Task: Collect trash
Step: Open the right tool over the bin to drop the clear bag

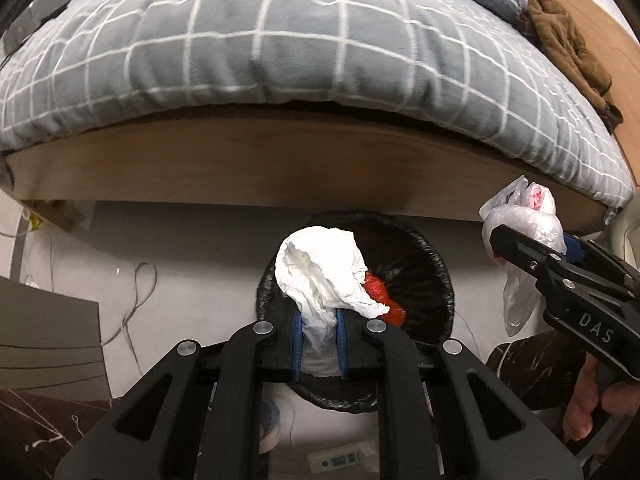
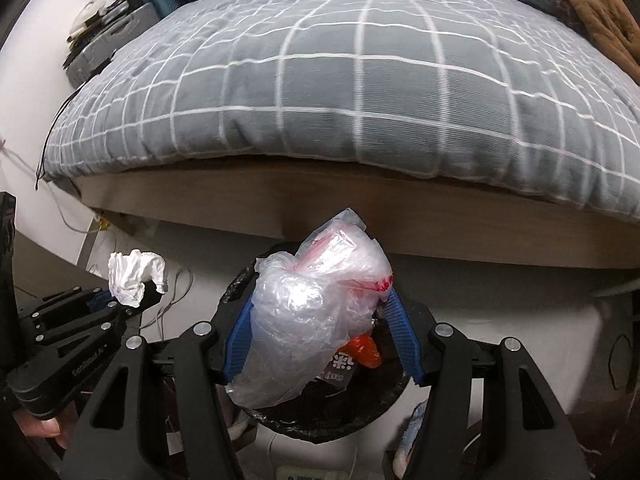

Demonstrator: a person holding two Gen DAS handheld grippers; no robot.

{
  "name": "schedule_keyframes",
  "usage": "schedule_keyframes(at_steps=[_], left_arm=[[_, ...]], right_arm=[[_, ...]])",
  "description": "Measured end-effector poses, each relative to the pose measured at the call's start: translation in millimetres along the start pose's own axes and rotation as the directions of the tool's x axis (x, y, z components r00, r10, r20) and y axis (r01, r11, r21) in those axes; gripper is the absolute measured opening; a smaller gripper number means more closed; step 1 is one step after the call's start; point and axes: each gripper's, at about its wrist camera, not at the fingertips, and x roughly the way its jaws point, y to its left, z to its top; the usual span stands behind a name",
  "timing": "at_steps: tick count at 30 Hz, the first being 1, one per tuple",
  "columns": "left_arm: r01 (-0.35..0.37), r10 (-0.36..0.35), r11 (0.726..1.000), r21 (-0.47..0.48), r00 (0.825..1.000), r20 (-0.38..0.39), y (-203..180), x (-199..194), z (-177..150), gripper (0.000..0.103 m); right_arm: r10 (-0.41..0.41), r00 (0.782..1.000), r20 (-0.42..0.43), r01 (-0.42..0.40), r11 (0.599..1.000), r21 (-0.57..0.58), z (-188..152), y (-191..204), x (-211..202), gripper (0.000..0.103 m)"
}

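Fingers first, bigger load first: the right gripper [image 2: 320, 332] has its blue ribbed pads spread about halfway, and they are clamped on both sides of a bulging crumpled clear plastic bag with red print [image 2: 316, 316]. That bundle hangs right above the round bin lined with a black plastic bag [image 1: 444, 280], which stands on the pale floor against the wooden bed frame [image 1: 280, 160]. Over on the other side, the left gripper [image 1: 320, 344] is pinched almost fully closed on the tail of a crumpled white paper tissue [image 1: 324, 272], and that wad too sits above the bin's mouth, over its near edge. Down inside the bin there's an orange-red scrap [image 2: 362, 350] already lying among other rubbish.

Now, the risks, as I judge them. That plastic bag is wide and slippery; let go while it's off-centre and it could catch the bin's rim and slide out onto the floor. The tissue is light and billowy above the pads, so it may cling to the ribbing or drift short of the bin's near edge. And both grippers are crowding one opening, so a knock between them is possible.
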Motion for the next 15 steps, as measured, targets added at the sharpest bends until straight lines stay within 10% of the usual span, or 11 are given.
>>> schedule_keyframes(at_steps=[15], left_arm=[[0.001, -0.001, 1.0, -0.011, 1.0, -0.001, -2.3, 3.8, -0.4, 0.012]], right_arm=[[-0.022, 1.0, 0.002, 0.022, 0.999, -0.031, -0.2, 8.9, 6.3, 0.087]])
